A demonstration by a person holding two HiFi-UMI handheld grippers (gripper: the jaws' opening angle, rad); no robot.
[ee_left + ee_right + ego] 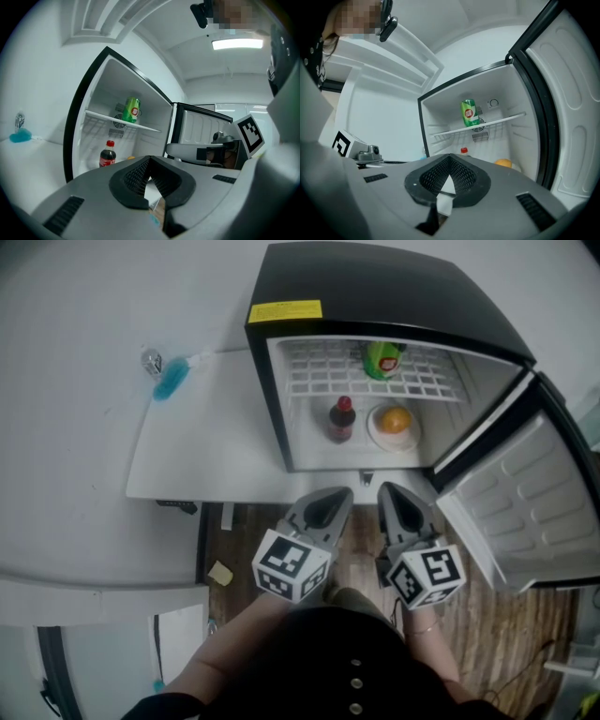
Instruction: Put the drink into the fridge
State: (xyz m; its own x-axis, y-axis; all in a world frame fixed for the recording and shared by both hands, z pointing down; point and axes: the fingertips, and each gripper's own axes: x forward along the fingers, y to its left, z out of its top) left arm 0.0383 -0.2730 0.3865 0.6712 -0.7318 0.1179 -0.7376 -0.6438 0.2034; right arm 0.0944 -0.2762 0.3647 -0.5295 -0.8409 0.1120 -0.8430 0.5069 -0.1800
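Note:
A black mini fridge point(375, 287) stands open in front of me. Inside it, a green drink can point(382, 359) point(131, 110) point(469, 112) stands on the white wire shelf. Below the shelf a cola bottle with a red cap point(341, 420) point(107, 155) point(464, 151) stands on the fridge floor beside an orange point(395, 418) point(503, 162) on a white plate. My left gripper point(337, 497) point(149, 161) and right gripper point(390, 493) point(450, 159) hover side by side just outside the fridge opening. Both are shut and hold nothing.
The fridge door point(525, 502) swings out to the right, close to my right gripper. A white table point(206, 446) carries the fridge, with a blue object point(171, 381) point(19, 136) at its far left. Wooden floor point(506, 634) lies below.

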